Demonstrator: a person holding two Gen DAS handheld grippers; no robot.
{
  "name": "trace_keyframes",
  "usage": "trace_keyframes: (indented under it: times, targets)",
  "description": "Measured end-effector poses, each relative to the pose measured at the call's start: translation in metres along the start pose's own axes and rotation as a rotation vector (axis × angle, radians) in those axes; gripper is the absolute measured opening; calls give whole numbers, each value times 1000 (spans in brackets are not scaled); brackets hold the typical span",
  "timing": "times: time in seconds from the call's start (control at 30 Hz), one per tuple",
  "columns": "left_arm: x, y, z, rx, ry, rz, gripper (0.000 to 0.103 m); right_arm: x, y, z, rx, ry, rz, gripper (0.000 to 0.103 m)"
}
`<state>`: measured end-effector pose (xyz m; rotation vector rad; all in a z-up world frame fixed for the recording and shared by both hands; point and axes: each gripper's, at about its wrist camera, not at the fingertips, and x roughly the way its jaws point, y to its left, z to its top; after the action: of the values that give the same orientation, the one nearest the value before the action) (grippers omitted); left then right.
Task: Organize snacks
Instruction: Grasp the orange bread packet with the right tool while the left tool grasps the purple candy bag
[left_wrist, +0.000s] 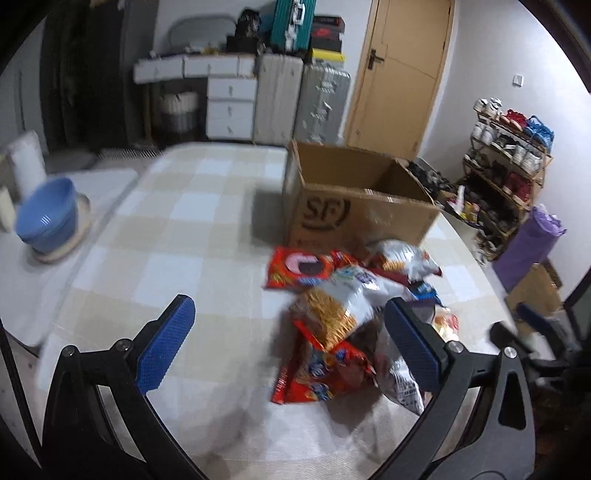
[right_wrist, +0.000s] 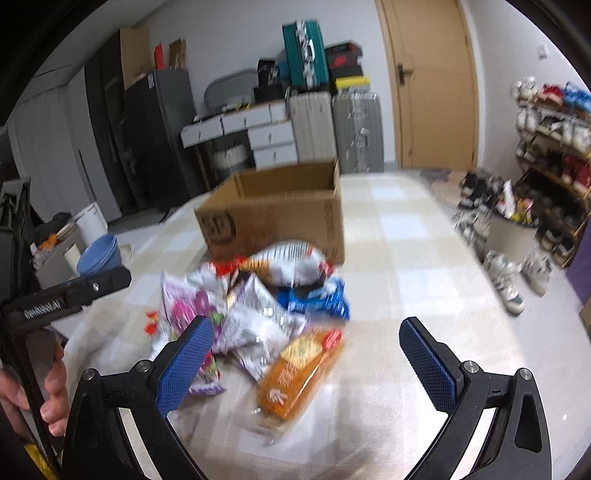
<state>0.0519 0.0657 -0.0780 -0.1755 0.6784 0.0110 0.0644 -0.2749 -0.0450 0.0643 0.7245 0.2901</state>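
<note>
Just ahead of the wide-spread, empty right gripper (right_wrist: 308, 363): orange snack packet (right_wrist: 295, 373), long axis running away toward the cardboard box (right_wrist: 273, 214); left gripper (left_wrist: 291, 343) likewise spread, farther off.

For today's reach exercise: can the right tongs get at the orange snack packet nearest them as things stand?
Probably yes. The right tongs are open, and the orange snack packet lies on top at the pile's near edge, with nothing over it or between it and the fingers.

Home bedroom: suitcases (left_wrist: 325, 103), shoe rack (left_wrist: 509, 155)
</note>
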Motion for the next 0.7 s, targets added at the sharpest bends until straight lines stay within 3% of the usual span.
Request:
trace_keyframes:
  times: [0.13,0.3,0.6,0.7]
  targets:
    - [24,-4,-6,-6,62,-111,102,31,-3,-12,12,83,30,94]
    - [38,-26,-14,39,124,-198,102,60,-8,-21,27,158,36,72]
    - [62,-68,-27,75,206,-243,101,84,-15,-29,32,223,102,56]
    - [66,-76,-30,89,209,-233,90,81,-17,-28,61,232,141,51]
